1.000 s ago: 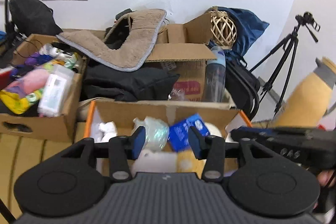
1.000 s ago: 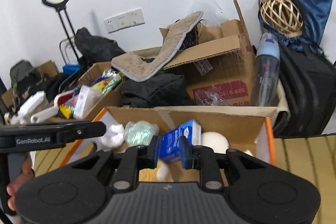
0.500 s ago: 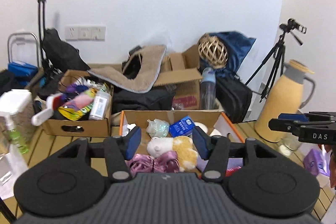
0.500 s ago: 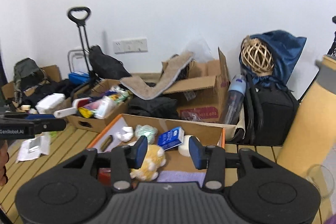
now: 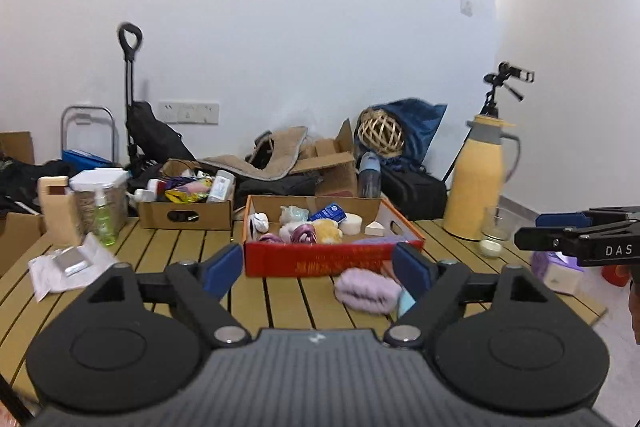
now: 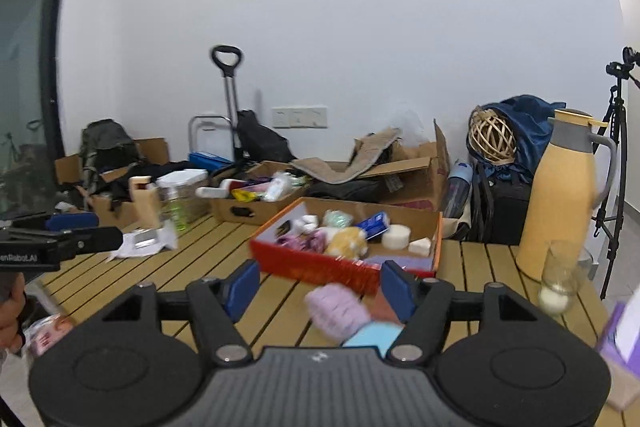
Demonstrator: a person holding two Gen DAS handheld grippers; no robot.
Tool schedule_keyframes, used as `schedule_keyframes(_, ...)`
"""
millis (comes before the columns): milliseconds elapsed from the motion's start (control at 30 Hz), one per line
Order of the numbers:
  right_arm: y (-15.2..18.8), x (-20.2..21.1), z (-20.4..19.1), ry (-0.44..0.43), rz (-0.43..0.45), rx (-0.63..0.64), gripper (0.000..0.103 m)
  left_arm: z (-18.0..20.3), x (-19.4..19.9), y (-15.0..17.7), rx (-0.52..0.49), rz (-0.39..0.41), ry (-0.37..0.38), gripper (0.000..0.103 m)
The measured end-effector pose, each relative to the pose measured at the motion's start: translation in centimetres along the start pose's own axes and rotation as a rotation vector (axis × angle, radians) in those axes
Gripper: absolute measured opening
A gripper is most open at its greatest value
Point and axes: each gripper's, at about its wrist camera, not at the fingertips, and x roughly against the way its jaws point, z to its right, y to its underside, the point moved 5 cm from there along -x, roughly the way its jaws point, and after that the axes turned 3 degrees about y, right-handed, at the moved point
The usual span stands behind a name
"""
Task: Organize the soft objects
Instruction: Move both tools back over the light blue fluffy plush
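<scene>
A red-walled cardboard tray (image 5: 332,259) (image 6: 312,267) stands on the slatted wooden table and holds several soft toys, among them a yellow plush (image 5: 328,229) (image 6: 346,241). In front of it on the slats lie a lilac fluffy piece (image 5: 366,289) (image 6: 338,307) and a light blue item (image 5: 405,301) (image 6: 372,337). My left gripper (image 5: 318,269) hovers short of the tray, its jaws opening, with nothing between the pads. My right gripper (image 6: 319,287) does the same beside it, empty and opening. Each gripper shows at the edge of the other's view.
A yellow thermos jug (image 5: 482,183) and a glass with a candle (image 5: 494,237) stand at the right. A brown box of bottles (image 5: 186,211), a spray bottle (image 5: 103,219) and a paper wrap (image 5: 68,263) sit at the left. Boxes, bags and a tripod (image 5: 504,83) line the wall.
Both grippers have drawn well back from the tray and slightly up. Their jaws have spread wider. The front of the table with the lilac piece has come into view.
</scene>
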Motion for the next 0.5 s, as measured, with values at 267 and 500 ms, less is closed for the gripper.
schedule_keyframes(267,7.9,9.2,-4.8,-0.034,0.037,0.006,0.091,1.3,9.4,6.9,0.027,0.052,-0.063,0.101)
schedule_keyframes(500,14.7,10.4,-6.2,0.01,-0.021,-0.018,0.091,3.0,9.5,11.5,-0.026,-0.006,-0.081,0.101)
